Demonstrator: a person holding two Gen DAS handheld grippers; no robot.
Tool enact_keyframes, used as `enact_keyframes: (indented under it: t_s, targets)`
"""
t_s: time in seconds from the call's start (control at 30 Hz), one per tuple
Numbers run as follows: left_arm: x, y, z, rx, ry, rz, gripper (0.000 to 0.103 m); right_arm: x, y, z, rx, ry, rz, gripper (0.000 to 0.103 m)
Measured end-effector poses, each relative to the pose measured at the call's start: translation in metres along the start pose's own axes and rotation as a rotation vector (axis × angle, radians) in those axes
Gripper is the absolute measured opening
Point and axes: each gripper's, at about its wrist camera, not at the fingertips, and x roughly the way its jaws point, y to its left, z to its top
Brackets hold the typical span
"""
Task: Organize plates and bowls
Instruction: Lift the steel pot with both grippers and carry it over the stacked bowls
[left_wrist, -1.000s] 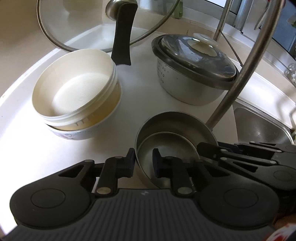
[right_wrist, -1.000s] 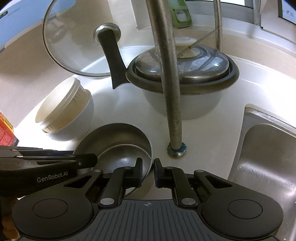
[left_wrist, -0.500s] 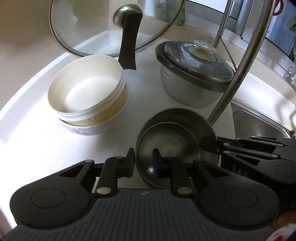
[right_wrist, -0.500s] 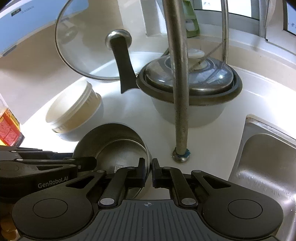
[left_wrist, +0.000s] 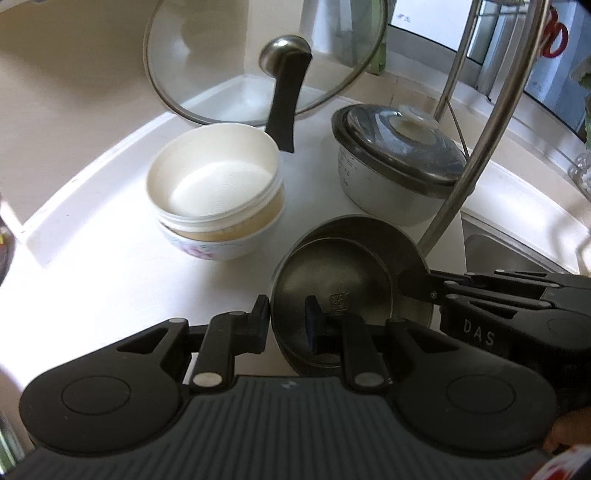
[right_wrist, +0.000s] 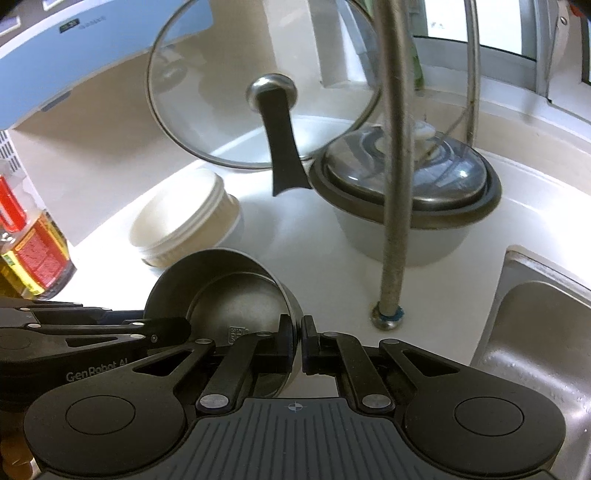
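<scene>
Bowls of shiny grey metal (left_wrist: 347, 280), a small one sitting inside a bigger one, are held by both claws at once, at the near edge of the white worktop (left_wrist: 122, 295). The left gripper (left_wrist: 286, 321) pinches the near left rim, one finger outside and one inside. The right gripper (right_wrist: 298, 341) has just been closing, and now its fingers squeeze the right rim with the thin metal wall between them. A moment ago that claw was a little open beside the rim. The metal bowls now look tipped and lifted a bit, and the other things look farther off than before.

To me this means the pair is being picked up to be put away. Farther back on the left sits a cream ribbed plastic bowl (left_wrist: 214, 184) inside a white flowered bowl (left_wrist: 218, 247). The grey pot with a glass lid (left_wrist: 399, 162) stands to the right, just behind the tall bent metal tap (right_wrist: 395, 184).
</scene>
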Motion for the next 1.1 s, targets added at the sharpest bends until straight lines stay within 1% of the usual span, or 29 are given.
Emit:
enact_keyframes:
  t_s: [0.23,0.57,0.87,1.0,1.1]
  targets:
    - [-0.028,0.012,0.004,-0.026,-0.053,0.034,0.018,-0.011,0.019,0.012,-0.043,-0.024,0.047,0.005]
    - [-0.062,0.029,0.029,-0.035,-0.160,0.089,0.018,-0.018,0.046,0.052,-0.090,-0.089,0.112,0.005]
    - [-0.059,0.041,0.053,-0.047,-0.209,0.131,0.018,-0.004,0.058,0.085,-0.115,-0.133,0.139,0.005]
    - [-0.052,0.047,0.063,-0.044,-0.217,0.155,0.018,0.005,0.061,0.096,-0.128,-0.146,0.148,0.005]
    - [-0.046,0.051,0.070,-0.041,-0.216,0.169,0.018,0.015,0.061,0.104,-0.122,-0.138,0.157,0.005]
